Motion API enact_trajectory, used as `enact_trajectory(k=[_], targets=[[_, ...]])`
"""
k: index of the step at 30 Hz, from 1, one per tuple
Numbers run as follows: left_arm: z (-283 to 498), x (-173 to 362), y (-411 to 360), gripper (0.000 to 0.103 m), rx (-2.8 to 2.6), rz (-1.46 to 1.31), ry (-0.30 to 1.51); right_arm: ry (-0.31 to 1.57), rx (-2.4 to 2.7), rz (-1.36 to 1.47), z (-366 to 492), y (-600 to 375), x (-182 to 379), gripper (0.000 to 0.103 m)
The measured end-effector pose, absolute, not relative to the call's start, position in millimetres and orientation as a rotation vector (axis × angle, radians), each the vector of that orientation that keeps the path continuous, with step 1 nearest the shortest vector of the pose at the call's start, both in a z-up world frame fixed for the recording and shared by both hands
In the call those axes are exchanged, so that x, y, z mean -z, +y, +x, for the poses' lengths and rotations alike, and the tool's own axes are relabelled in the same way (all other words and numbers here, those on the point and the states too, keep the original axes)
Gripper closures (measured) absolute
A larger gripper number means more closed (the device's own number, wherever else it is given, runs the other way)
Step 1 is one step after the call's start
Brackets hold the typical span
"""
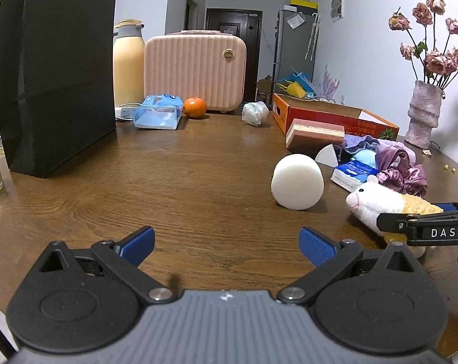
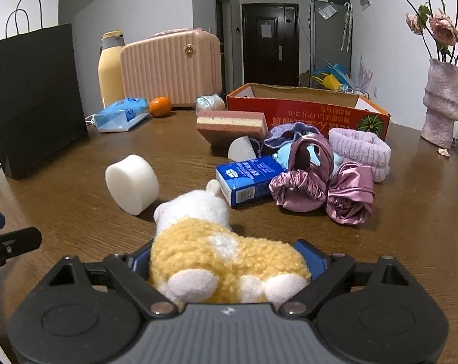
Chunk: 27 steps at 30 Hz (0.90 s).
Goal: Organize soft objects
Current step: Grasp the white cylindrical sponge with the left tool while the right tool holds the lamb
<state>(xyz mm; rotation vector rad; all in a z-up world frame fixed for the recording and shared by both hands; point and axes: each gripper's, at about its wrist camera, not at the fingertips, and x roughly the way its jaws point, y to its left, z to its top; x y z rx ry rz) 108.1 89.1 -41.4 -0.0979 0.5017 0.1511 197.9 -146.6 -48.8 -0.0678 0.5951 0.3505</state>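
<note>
Your left gripper (image 1: 227, 247) hangs wide apart and empty over the bare near edge of the brown wooden table (image 1: 168, 182). Your right gripper (image 2: 229, 261) has its jaws around the yellow-and-white plush toy (image 2: 216, 257), blue pads against its sides, near the table's near edge. Beyond it lie a white foam cylinder (image 2: 132, 183), a blue tissue pack (image 2: 247, 179) and pink satin scrunchies (image 2: 322, 191), with an orange cardboard box (image 2: 307, 110) behind. A black paper bag (image 1: 56, 75) stands by the left edge; a pink case (image 1: 195, 72) sits at the far edge, a dark door (image 2: 269, 42) beyond.
</note>
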Motion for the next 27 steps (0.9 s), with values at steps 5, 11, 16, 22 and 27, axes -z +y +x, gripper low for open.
enact_trajectory(k=[5, 11, 16, 22, 27], targets=[[110, 39, 86, 0.000, -0.149, -0.089, 0.500, 0.575, -0.368, -0.052, 194, -151, 47, 0.015], [118, 33, 80, 0.000, -0.140, -0.073, 0.496, 0.532, -0.364, -0.026, 187, -162, 42, 0.015], [131, 25, 70, 0.000, -0.119, -0.054, 0.488, 0.499, -0.333, -0.003, 185, -179, 37, 0.015], [155, 19, 55, 0.000, -0.090, -0.035, 0.501, 0.465, -0.277, 0.011, 188, -206, 32, 0.015], [175, 16, 42, 0.000, -0.078, -0.011, 0.517, 0.440, -0.234, 0.012, 195, -227, 28, 0.015]])
